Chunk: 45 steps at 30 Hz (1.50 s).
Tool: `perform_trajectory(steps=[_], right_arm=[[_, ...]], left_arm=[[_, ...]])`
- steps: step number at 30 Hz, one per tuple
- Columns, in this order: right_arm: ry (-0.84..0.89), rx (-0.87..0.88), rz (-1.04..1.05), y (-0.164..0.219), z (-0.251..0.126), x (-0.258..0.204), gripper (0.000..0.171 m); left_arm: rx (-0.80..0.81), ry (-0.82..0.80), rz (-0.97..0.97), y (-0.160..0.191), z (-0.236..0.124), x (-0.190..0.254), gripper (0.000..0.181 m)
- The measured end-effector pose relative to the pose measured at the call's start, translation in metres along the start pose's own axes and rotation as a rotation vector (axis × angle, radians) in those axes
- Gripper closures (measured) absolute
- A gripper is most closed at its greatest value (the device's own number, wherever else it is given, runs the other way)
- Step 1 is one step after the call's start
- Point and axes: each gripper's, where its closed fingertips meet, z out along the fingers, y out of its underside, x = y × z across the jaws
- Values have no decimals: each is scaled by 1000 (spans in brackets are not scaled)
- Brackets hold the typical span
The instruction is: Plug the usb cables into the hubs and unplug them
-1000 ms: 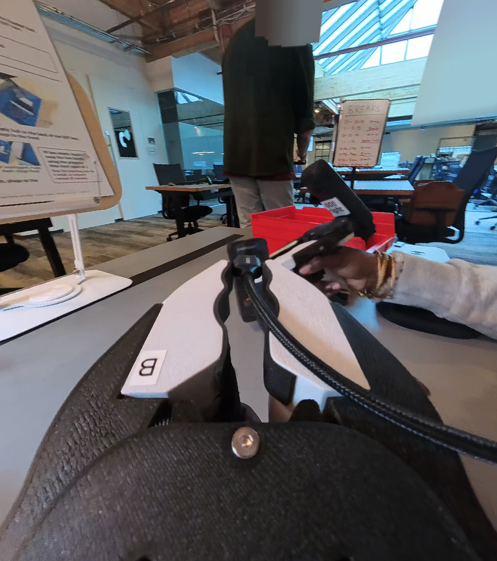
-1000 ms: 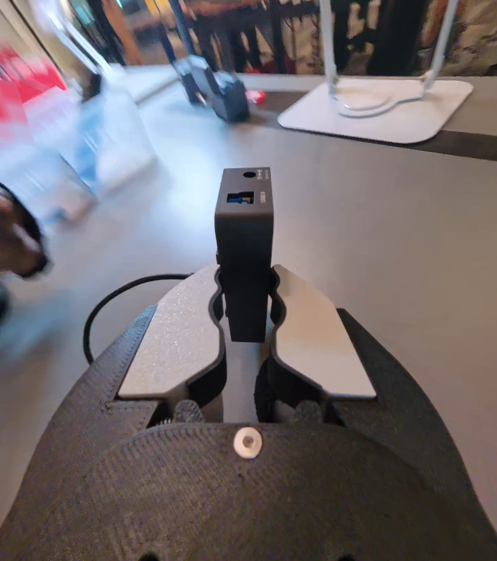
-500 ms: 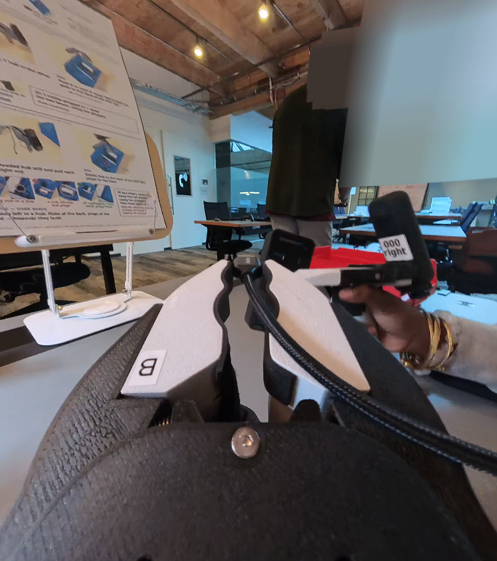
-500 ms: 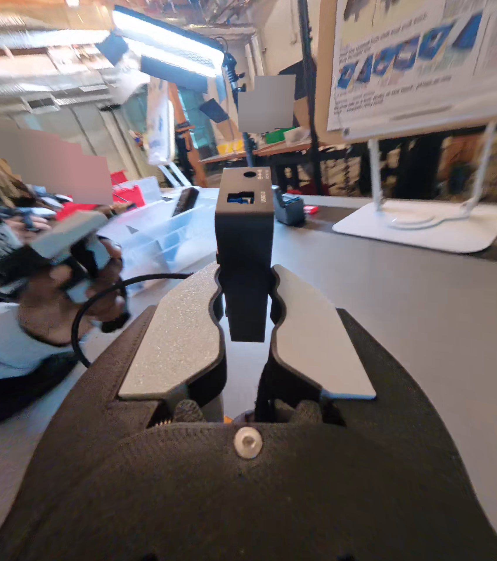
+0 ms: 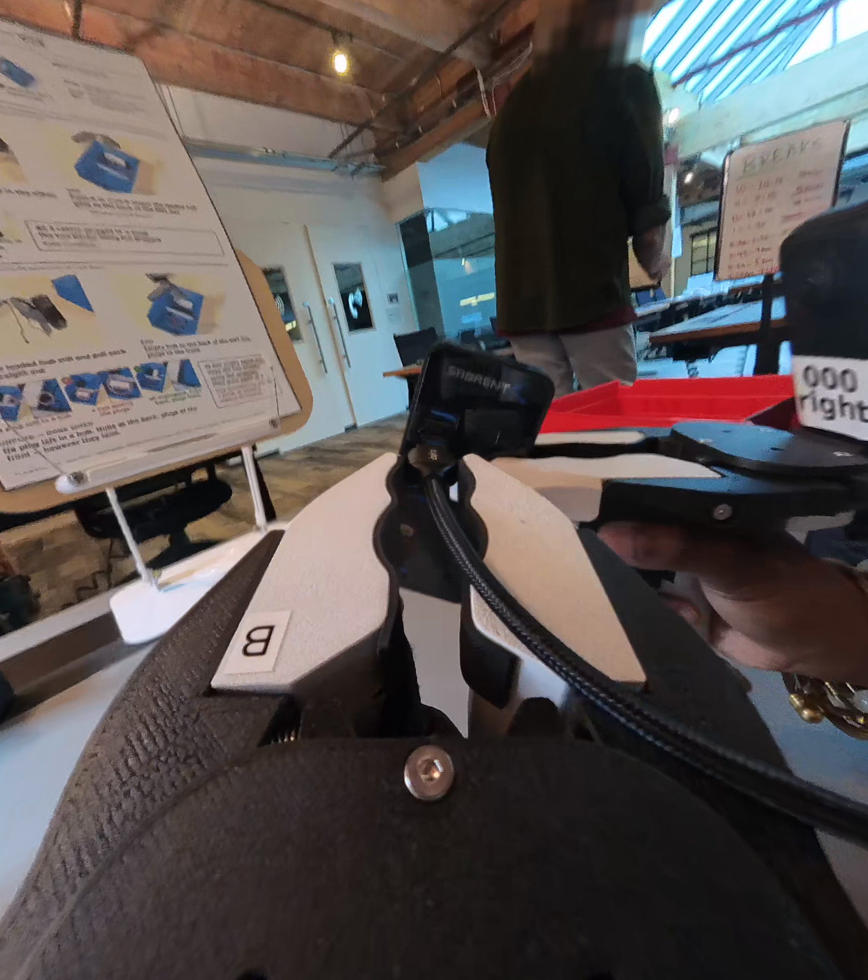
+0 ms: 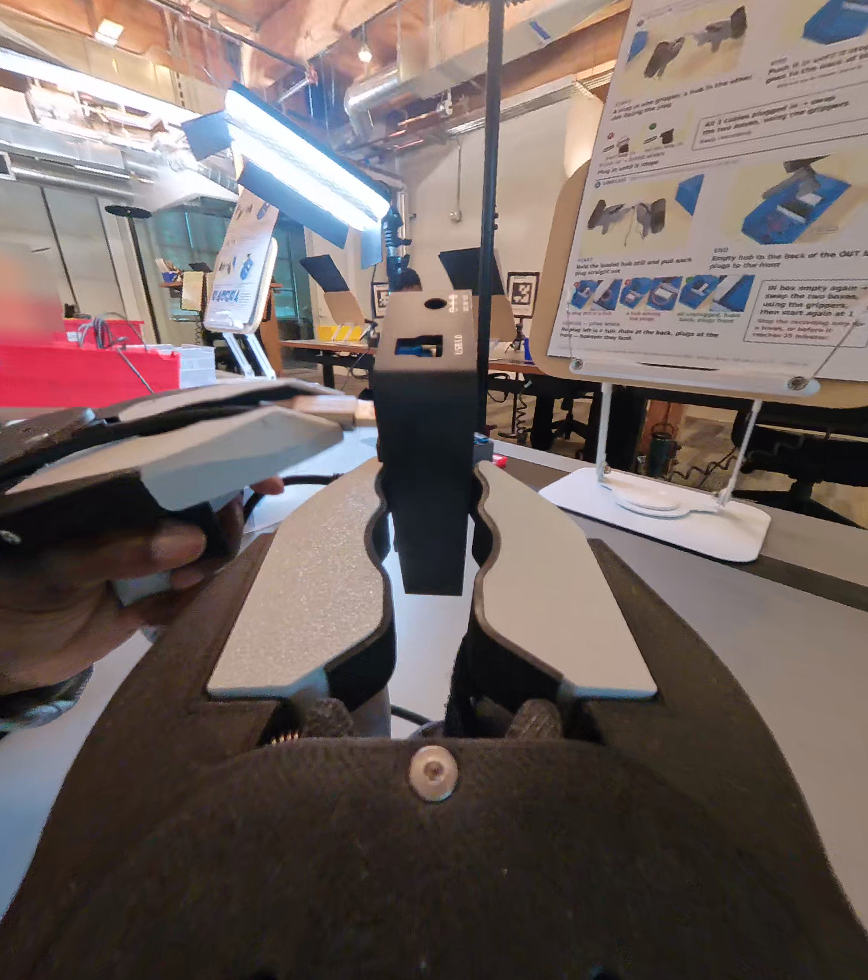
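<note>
My left gripper [image 5: 429,466] is shut on the plug of a black braided USB cable [image 5: 479,562], which trails off to the lower right. The plug tip sits at a port on the side of a black USB hub [image 5: 479,403]. My right gripper [image 6: 427,472] is shut on that hub [image 6: 423,424], holding it upright with an open blue port facing the camera. The right gripper comes in from the right in the left wrist view [image 5: 569,451]. The left gripper comes in from the left in the right wrist view [image 6: 352,411], its tips against the hub's side.
An instruction board on a white stand [image 5: 103,265] stands on the grey table [image 6: 739,663]; it also shows in the right wrist view [image 6: 739,212]. A red bin [image 5: 659,403] is behind. A person [image 5: 569,212] stands beyond the table. A light bar [image 6: 304,169] hangs overhead. The grippers are tip to tip, or close to it.
Both grippers rose from the table and came together. The hub now meets the cable plug, where a second ago they were apart.
</note>
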Motion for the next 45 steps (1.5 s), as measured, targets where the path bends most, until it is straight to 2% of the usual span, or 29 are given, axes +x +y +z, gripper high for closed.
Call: perform_trajectory(steps=[3, 16, 22, 27, 33, 35, 38, 40, 45], right_arm=[[-32, -4, 52, 2, 0, -1, 144], [-104, -39, 25, 7, 2, -13, 143], [-122, -42, -81, 6, 1, -21, 143], [-124, -43, -228, 3, -3, -21, 144], [-85, -68, -352, 4, -4, -19, 142], [-76, -69, -352, 4, -4, -20, 142], [-114, -63, -288, 6, -3, -25, 142], [-113, -60, -307, 5, -4, -25, 142], [-119, -56, -290, 5, -4, -25, 142]], left_arm=[[94, 34, 19, -13, -5, 3, 163], [91, 54, 130, -6, -7, 3, 163], [111, 46, 241, -9, -11, 5, 160], [114, 79, 191, -11, -14, 8, 163], [82, 81, 39, -6, -12, 5, 162], [72, 53, -16, -6, -11, 5, 162], [75, 38, -201, -5, -9, 4, 162], [52, 49, -152, -4, -9, 5, 163], [42, 70, -181, -5, -7, 5, 162]])
